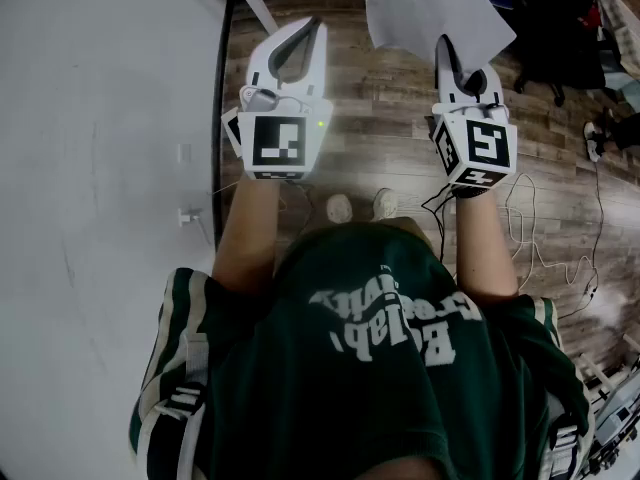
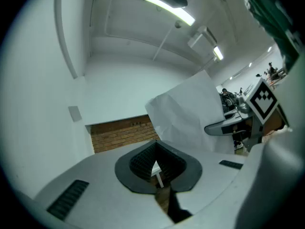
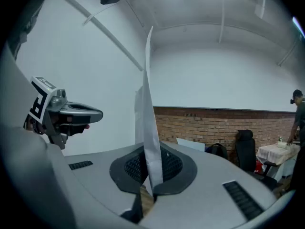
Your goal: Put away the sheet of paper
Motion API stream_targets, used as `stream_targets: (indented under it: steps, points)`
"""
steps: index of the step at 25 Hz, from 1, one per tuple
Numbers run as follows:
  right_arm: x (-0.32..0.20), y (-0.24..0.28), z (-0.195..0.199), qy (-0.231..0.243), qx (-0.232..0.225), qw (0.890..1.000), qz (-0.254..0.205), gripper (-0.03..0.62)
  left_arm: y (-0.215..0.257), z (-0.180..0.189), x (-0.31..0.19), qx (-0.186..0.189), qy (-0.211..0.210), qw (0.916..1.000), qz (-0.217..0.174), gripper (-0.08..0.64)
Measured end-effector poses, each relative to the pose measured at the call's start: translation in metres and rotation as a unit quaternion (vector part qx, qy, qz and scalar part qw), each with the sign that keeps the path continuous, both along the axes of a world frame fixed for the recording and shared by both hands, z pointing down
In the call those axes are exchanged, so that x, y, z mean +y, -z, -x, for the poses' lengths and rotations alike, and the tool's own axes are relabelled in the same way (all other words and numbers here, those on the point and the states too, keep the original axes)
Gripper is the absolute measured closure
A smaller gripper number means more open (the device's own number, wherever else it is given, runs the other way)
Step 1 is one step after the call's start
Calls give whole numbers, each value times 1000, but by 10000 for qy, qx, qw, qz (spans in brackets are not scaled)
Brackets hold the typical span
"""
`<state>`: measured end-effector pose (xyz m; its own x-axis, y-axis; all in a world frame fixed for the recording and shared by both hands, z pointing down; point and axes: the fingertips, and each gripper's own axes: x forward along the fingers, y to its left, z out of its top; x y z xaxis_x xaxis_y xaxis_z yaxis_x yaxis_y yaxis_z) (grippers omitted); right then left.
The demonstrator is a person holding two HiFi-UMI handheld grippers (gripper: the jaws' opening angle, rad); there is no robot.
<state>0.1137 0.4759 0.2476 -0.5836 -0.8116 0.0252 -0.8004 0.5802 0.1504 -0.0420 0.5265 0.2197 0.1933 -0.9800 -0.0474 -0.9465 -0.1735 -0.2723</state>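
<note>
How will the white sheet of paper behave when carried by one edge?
Probably floppy: the white sheet of paper curves and creases beyond the right gripper's shut jaws. Likely very light, so it may flutter or swing when moved.

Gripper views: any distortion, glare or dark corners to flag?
Left gripper view: fisheye bending, black corners, ceiling lamp blown out. Right gripper view: same bending and corners, paper seen edge-on, no strong glare.

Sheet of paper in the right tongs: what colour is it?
Plain white, no print visible; the sheet of paper shows best in the head view.
</note>
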Motion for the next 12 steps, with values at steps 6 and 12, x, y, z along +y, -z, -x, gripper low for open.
stream_targets:
  steps: [6, 12]
  points:
    - [-2, 2, 2, -22, -11, 10000, -3, 598, 3, 1, -5, -61, -2, 10000, -13, 558]
    - [1, 1, 5, -106, 42, 9999, -27, 598, 0, 6, -6, -14, -87, 10000, -13, 558]
